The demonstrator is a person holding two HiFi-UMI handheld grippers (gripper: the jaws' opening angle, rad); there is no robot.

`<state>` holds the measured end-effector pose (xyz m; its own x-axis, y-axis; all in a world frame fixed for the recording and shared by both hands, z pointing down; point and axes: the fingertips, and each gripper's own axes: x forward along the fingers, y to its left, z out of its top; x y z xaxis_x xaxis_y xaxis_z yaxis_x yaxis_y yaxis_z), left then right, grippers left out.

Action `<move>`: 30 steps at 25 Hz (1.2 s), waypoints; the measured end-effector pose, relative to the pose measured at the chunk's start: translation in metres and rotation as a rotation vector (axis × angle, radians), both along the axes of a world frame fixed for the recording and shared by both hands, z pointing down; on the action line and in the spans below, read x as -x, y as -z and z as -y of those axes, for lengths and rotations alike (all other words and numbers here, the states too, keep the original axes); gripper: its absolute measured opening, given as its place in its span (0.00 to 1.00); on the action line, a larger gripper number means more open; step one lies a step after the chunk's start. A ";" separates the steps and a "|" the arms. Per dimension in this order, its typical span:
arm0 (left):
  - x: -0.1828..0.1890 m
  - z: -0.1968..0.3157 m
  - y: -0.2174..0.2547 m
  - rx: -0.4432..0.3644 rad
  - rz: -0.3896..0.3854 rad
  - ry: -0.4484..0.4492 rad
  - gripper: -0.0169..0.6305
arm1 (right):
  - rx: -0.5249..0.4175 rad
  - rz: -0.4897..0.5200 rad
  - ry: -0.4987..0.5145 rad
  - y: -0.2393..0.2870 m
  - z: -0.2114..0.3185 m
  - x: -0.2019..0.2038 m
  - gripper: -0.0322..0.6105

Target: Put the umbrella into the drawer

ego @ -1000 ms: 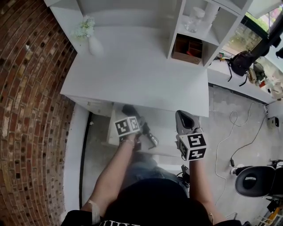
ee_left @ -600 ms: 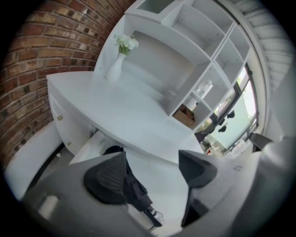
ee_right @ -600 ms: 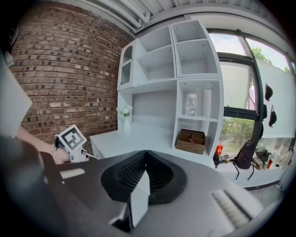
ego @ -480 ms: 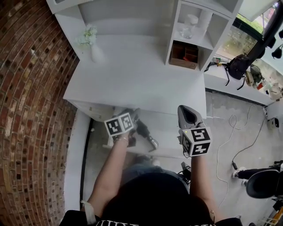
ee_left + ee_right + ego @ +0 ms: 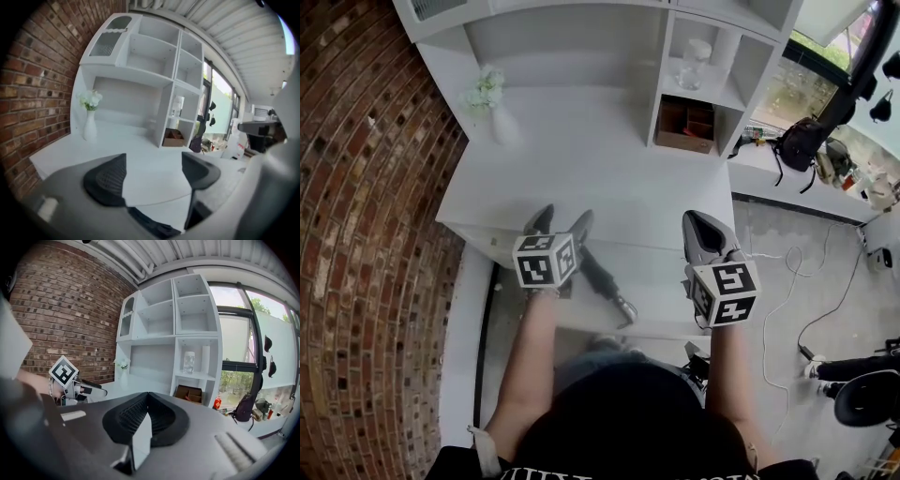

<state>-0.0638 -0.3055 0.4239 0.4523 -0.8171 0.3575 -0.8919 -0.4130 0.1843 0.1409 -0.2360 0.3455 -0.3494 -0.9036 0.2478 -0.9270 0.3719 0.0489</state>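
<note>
Left hand-held gripper (image 5: 562, 218), jaws apart; umbrella (image 5: 602, 279) lies just beside it.

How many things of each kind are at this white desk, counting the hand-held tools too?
Vase with flowers: 1
Glass jar: 1
Brown box: 1
Umbrella: 1
Tools: 2 (left tool, right tool)
Total: 6

A white vase (image 5: 502, 127) of pale flowers (image 5: 484, 89) stands at the desk's (image 5: 609, 178) back left, near the brick wall (image 5: 366, 234). In the shelf unit (image 5: 741, 66), a brown box (image 5: 686, 124) sits below a clear jar (image 5: 695, 64). A black backpack (image 5: 802, 142) rests further right, and a white cable (image 5: 778, 291) trails across the floor.
</note>
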 end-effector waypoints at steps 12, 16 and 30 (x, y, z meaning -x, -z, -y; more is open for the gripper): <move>-0.006 -0.002 0.129 -0.468 0.078 -0.125 0.59 | -0.189 0.008 -0.053 0.077 0.003 -0.019 0.06; -0.007 -0.006 0.159 -0.553 0.090 -0.132 0.58 | -0.242 0.001 -0.059 0.100 0.000 -0.023 0.06; -0.010 -0.019 0.201 -0.718 0.113 -0.107 0.02 | -0.337 0.026 -0.058 0.136 -0.011 -0.030 0.06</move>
